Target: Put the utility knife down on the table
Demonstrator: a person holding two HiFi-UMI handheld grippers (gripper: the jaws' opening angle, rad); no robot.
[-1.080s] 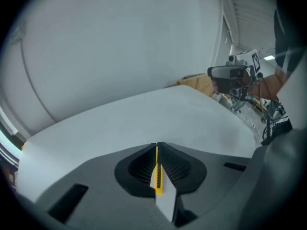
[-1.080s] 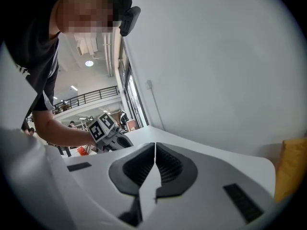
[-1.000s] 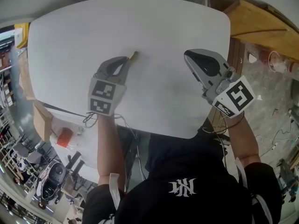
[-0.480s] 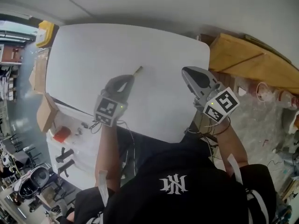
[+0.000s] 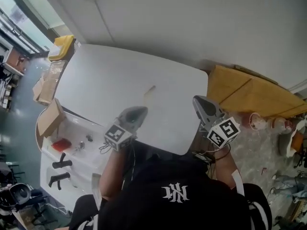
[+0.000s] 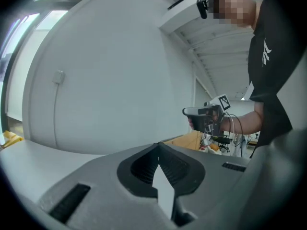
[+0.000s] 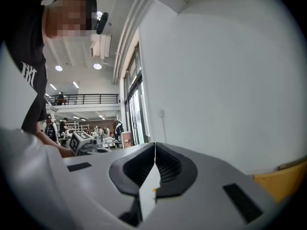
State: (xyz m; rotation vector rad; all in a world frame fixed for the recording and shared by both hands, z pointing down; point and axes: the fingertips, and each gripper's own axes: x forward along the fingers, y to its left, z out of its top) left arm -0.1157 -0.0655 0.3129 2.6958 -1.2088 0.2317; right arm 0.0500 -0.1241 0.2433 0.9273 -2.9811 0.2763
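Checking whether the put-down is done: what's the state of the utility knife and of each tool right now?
Utility knife: lying on the table, held by neither tool; blade too small to tell.
Left tool: shut, nothing between its jaws.
Right tool: shut, nothing between its jaws.

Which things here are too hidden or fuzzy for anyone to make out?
Utility knife, head view: small and blurred; whether the blade is out or retracted, cannot tell.
Same knife, gripper views: unseen; the shut tongs of the left gripper and right gripper fill the lower frame.
Red object beside the table, head view: too small to name.
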